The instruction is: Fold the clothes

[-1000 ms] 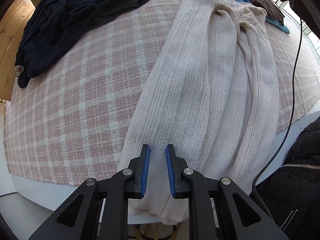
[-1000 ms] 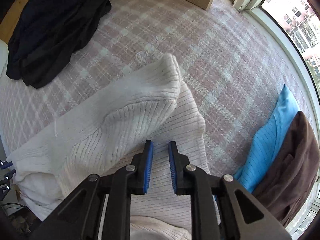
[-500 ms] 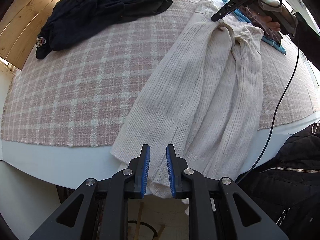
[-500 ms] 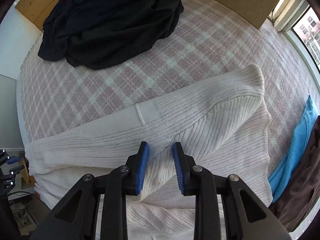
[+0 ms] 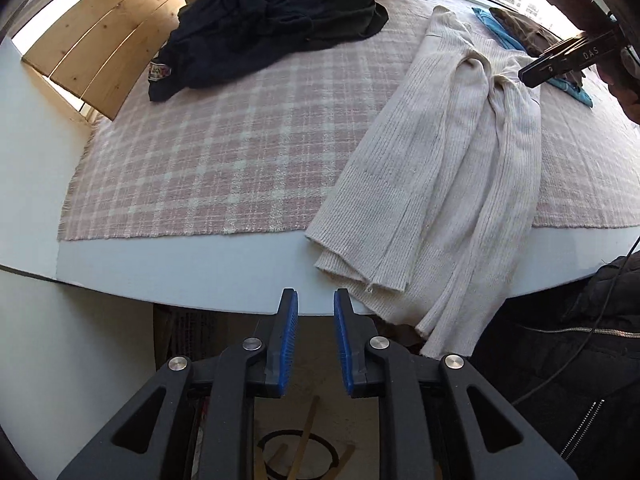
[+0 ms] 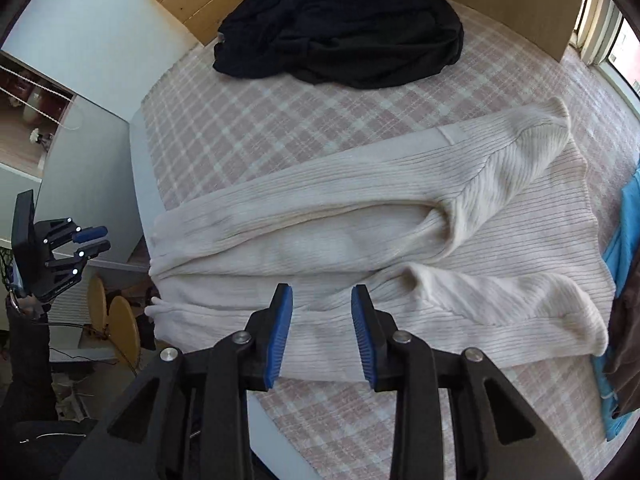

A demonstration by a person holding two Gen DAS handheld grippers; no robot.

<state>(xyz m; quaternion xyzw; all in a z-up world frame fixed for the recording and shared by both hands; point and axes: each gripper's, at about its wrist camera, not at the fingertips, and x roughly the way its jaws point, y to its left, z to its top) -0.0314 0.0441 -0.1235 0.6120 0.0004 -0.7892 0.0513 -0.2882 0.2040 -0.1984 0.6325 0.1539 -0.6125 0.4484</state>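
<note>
Right up close, the left gripper [image 5: 314,312] hangs past the near edge of the white table [image 5: 180,272]. Its blue pads [image 5: 289,340] stand a small way apart, and nothing is between them, so it holds nothing. Below it there is only floor.

The right gripper [image 6: 322,312] hangs over the cream sweater [image 6: 360,240]. Its jaws have just been opening, and the gap now is wider than the other one's. The sweater shows in the gap, but the pads [image 6: 278,332] do not press on it (they look to be above the cloth, not in it).

The cream sweater lies long and narrow on the pink checked blanket [image 5: 220,168]. Both sleeves are folded in on top of the body. The bottom end of it goes over the blanket edge onto the bare table and hangs a bit off the near side.

Farther back, a heap of dark clothes [image 5: 272,36] sits on the blanket, well apart from the sweater. A blue garment [image 6: 624,240] and a brown garment [image 6: 630,340] lie just beside the sweater's top end. Wooden boards [image 5: 104,60] stand behind the table.
</note>
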